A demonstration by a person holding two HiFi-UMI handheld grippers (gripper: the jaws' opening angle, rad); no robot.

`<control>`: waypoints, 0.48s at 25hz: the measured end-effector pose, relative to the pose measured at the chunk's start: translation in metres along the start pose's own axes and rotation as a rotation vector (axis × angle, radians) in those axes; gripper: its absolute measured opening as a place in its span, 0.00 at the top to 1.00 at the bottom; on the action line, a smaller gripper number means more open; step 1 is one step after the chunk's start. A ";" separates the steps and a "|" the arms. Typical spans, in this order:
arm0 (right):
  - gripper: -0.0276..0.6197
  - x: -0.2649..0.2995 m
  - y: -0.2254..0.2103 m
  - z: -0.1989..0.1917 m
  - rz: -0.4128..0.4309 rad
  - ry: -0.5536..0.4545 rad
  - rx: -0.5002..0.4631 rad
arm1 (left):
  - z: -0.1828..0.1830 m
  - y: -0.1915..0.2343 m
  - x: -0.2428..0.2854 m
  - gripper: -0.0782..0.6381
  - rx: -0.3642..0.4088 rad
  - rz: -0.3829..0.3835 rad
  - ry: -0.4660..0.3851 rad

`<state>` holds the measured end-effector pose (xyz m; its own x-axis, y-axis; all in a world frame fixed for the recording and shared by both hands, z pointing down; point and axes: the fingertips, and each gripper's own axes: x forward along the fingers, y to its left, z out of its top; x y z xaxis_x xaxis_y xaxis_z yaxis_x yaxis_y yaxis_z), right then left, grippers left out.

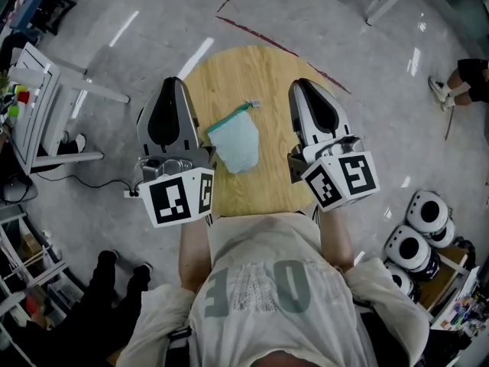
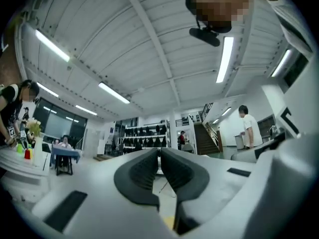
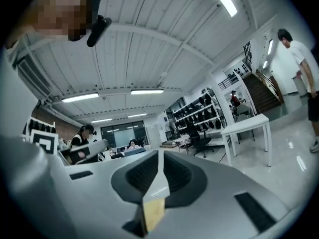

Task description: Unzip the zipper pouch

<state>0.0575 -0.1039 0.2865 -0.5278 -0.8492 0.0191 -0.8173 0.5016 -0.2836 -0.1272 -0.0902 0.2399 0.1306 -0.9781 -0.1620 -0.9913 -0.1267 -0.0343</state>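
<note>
— Where is the pouch sitting?
— I see the pale green zipper pouch point(image 1: 235, 145) lying flat near the middle of the round wooden tabletop point(image 1: 229, 66), its zipper pull point(image 1: 252, 104) at the far end. I cannot tell what it holds.
— And the grippers?
— My left gripper point(image 1: 173, 90) and right gripper point(image 1: 302, 90) hang level, one on each side of the pouch, clear of it. The left fingers point(image 2: 142, 171) and right fingers point(image 3: 144, 176) are closed together, empty. Bare wood surrounds the pouch out to the rim, grey floor point(image 1: 382, 113) beyond.

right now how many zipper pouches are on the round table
1: the zipper pouch lies on the round table between the left gripper and the right gripper, held by neither; no other shows.
</note>
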 end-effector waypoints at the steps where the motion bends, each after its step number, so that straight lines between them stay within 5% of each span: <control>1: 0.88 -0.001 0.003 0.001 -0.003 -0.003 -0.021 | 0.011 -0.006 -0.002 0.83 0.015 -0.013 -0.024; 12: 0.91 -0.012 0.024 -0.015 -0.013 0.026 -0.144 | 0.010 -0.039 -0.024 0.85 0.103 -0.069 -0.013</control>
<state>0.0408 -0.0792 0.2936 -0.5210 -0.8522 0.0477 -0.8479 0.5104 -0.1432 -0.0915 -0.0600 0.2348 0.1992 -0.9654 -0.1684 -0.9735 -0.1752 -0.1470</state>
